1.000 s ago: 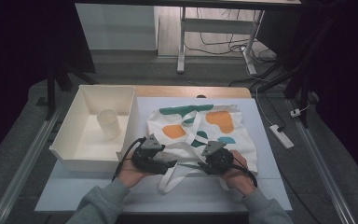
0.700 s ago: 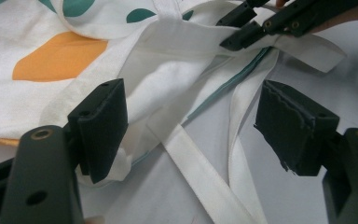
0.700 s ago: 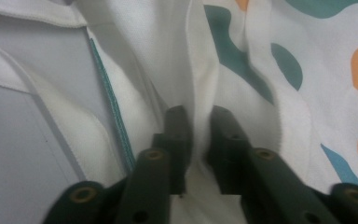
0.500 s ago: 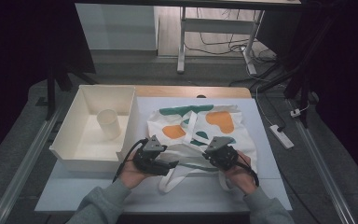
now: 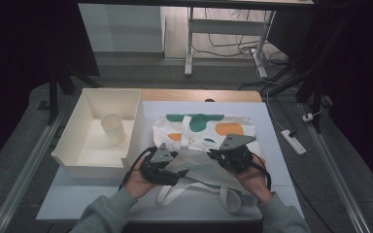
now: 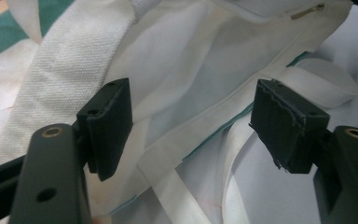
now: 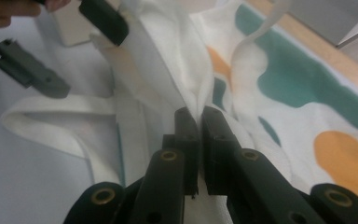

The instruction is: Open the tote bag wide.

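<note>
A: Where's the tote bag sitting?

B: Flat on the white tabletop, just beside the cream bin, which lies at nine o'clock from it. The printed side, with green and orange blobs, faces up at the far end. The bag's near edge is lifted off the surface between my two hands.

A: What has your right tool got?

B: A fold of the bag's white cloth. Its jaws have just closed onto it and now pinch it tight, with the fabric rising out from between the pads (hardly a gap left). In the high view it sits at about four o'clock from the bag's middle.

A: And the left tool?

B: Jaws wide apart, easing inward a little, with the bag's hem and lining lying between them. Neither pad presses on the cloth, so nothing is gripped. It sits at roughly seven o'clock from the bag's middle.

A: Anything else nearby?

B: A white strap loops toward me at six o'clock, and a pale cup lies inside the bin
</note>
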A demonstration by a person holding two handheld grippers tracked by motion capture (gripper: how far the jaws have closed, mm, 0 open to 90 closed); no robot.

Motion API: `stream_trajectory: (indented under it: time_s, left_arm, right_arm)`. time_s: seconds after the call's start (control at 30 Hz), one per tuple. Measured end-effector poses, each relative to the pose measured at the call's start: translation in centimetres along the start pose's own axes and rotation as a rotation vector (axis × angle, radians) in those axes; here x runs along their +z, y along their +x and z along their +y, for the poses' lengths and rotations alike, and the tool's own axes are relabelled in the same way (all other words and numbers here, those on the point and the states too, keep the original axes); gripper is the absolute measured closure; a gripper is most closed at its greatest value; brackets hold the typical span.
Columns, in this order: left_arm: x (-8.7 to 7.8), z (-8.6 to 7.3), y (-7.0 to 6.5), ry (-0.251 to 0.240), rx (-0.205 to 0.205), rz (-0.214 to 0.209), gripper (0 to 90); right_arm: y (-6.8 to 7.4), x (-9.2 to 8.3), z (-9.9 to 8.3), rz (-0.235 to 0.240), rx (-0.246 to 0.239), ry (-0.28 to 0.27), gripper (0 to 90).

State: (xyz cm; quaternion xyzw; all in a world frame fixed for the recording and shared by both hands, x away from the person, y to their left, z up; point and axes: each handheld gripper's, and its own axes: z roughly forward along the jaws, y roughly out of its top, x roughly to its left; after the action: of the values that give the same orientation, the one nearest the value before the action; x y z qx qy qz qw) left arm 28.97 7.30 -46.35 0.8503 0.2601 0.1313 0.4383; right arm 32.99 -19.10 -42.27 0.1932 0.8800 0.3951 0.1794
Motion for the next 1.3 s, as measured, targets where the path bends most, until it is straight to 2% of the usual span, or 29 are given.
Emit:
stream_trajectory:
  time_s: [0.13,0.27,0.4,0.6,0.8,1.1,1.3]
  left_arm:
    - [0.2,0.1,-0.5,0.006,0.022,-0.014,30.2]
    - [0.6,0.2,-1.3,0.011,0.061,-0.021,30.4]
    - [1.4,0.2,-1.6,0.036,0.081,-0.027,30.0]
    - [3.4,0.4,-1.7,0.09,0.116,-0.042,30.0]
    - [5.1,0.3,-1.7,0.138,0.127,-0.056,29.9]
    - [5.6,0.1,-1.5,0.162,0.139,-0.057,29.4]
    - [5.7,0.2,-1.8,0.161,0.154,-0.062,29.7]
  right_arm:
    - [-1.2,-0.3,0.0,-0.007,0.048,-0.048,86.0]
    - [-2.4,0.4,-0.4,-0.012,0.083,-0.051,86.0]
    - [-3.4,0.9,-0.8,-0.006,0.117,-0.058,86.0]
    - [-3.8,1.1,-0.9,-0.005,0.125,-0.061,86.0]
    - [-4.0,1.4,-1.2,0.0,0.131,-0.057,86.0]
    - [-4.1,1.5,-1.4,0.003,0.138,-0.053,85.9]
    - [-4.2,1.5,-1.4,0.0,0.141,-0.054,85.8]
